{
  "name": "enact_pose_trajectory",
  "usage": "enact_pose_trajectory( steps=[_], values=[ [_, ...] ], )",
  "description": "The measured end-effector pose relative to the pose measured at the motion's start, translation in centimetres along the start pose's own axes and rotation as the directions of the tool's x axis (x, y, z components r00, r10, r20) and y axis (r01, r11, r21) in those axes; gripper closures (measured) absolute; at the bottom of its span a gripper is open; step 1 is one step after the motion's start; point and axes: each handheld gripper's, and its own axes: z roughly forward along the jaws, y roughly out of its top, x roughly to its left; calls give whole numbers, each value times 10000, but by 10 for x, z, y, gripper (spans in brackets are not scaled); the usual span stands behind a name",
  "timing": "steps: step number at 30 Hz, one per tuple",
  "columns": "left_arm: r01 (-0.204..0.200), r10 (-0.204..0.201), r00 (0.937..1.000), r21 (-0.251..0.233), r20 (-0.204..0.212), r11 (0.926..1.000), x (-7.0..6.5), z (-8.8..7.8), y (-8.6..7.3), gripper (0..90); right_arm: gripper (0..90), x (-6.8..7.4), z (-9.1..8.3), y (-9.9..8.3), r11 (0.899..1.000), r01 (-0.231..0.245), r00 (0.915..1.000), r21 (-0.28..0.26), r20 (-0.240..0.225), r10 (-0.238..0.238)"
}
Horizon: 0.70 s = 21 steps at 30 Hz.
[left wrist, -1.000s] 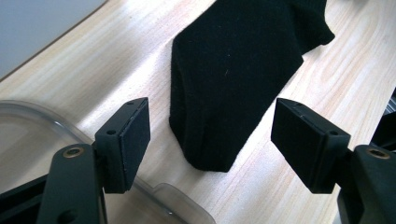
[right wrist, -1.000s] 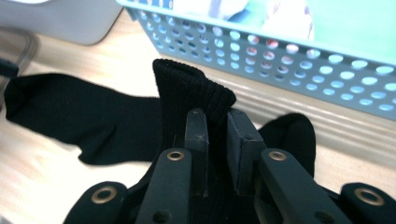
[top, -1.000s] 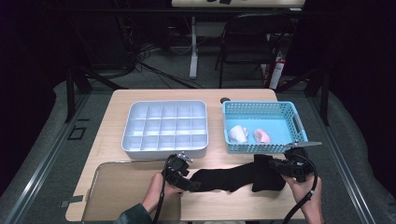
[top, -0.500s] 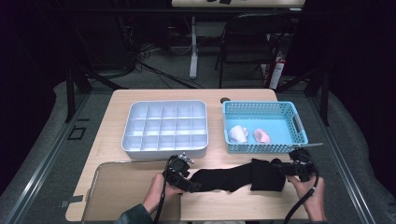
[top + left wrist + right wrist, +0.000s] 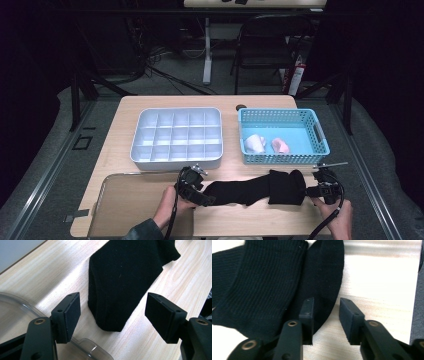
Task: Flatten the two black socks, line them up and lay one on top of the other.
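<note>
Tongs, left [image 5: 113, 307]: spread wide, astride the rounded end of the black sock [image 5: 250, 189] with clear space at both pads. No contact; placed to bracket that end before any pinch.

Tongs, right [image 5: 325, 312]: narrow gap, just been closing, not clamped. One pad over the sock's curved edge, the other over bare wood, with mostly wood in the gap. Judged as lined up to nip the edge of the doubled end, where a ribbed layer lies folded over a plain one.

Sock: flat and stretched lengthwise along the near edge of the worktop [image 5: 125, 130], between both hands, which keeps each end within reach of one tool.

Farther back: grey compartment tray [image 5: 175, 161], cells bare. Beside it, blue basket [image 5: 285, 159] holding a white bundle [image 5: 255, 143] and a pink bundle [image 5: 280, 146]. Near left: clear plastic lid [image 5: 130, 200], just beside the left tongs.
</note>
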Motion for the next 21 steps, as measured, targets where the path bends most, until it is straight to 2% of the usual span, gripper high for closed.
enact_pose_trajectory(
  steps=[3,7,12,13,21],
  values=[
    [-169,170,9998,165,-52,9997,-2,2,0,361,755,-1,4,0,10000,-88,9998,1,-165,88],
    [-188,189,9998,254,-59,9995,-3,5,0,442,872,-2,6,1,10000,-55,9995,-8,-300,55],
    [-105,106,9999,163,-67,9998,-2,3,0,421,884,3,-12,1,9980,100,9998,-631,-179,-111],
    [-102,103,9999,172,-68,9998,-2,3,0,419,884,7,-19,2,9953,151,9997,-955,-164,-168],
    [-67,68,10000,244,-35,9997,-1,5,0,421,883,32,-51,5,9832,849,9958,-1618,-204,-894]
  ],
)
